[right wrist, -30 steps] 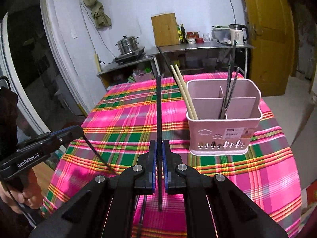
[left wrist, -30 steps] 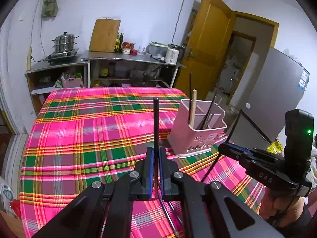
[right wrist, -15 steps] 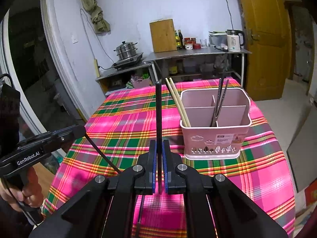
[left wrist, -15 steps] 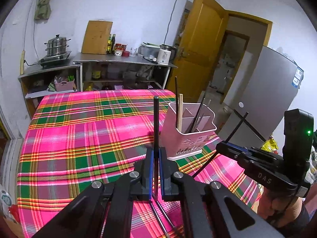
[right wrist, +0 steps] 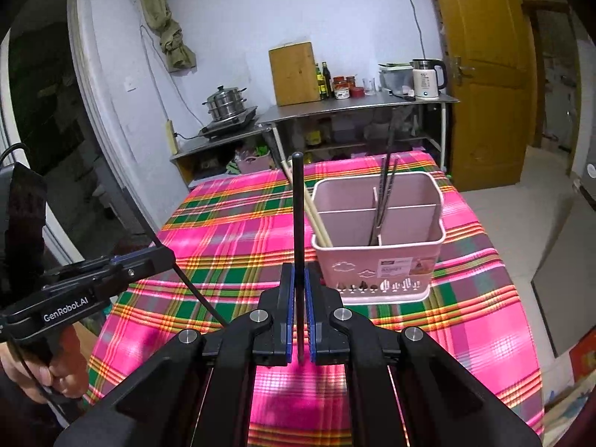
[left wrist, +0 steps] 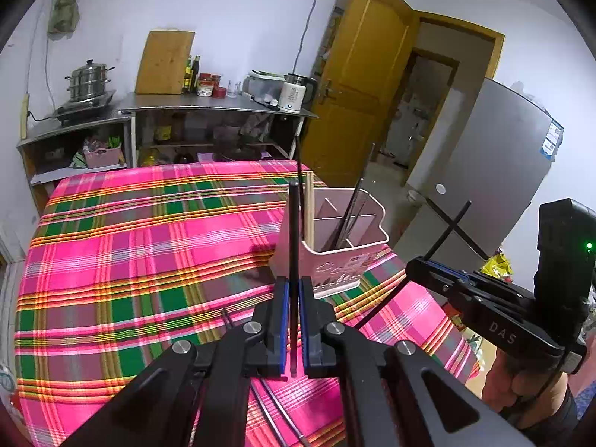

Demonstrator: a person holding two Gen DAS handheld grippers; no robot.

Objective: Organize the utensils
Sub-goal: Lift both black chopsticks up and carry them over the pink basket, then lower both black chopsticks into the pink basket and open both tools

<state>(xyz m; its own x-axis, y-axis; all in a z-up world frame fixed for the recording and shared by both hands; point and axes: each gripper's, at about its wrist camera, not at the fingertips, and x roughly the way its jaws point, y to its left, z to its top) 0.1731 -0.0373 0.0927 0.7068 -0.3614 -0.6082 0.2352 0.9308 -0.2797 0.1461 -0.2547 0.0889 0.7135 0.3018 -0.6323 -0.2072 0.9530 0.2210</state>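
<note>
Each gripper, left (left wrist: 293, 329) and right (right wrist: 299, 320), pinched one black chopstick (left wrist: 293, 238) upright. Either could pivot in that thin grip and miss the basket (right wrist: 378, 246).

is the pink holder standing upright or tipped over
Upright. The holder stands on its base on the tablecloth, open top up, with wooden chopsticks and dark chopsticks leaning inside.

One pink holder (right wrist: 380, 260), two wooden chopsticks (right wrist: 316, 219), two claw-held black chopsticks (right wrist: 298, 223).
</note>
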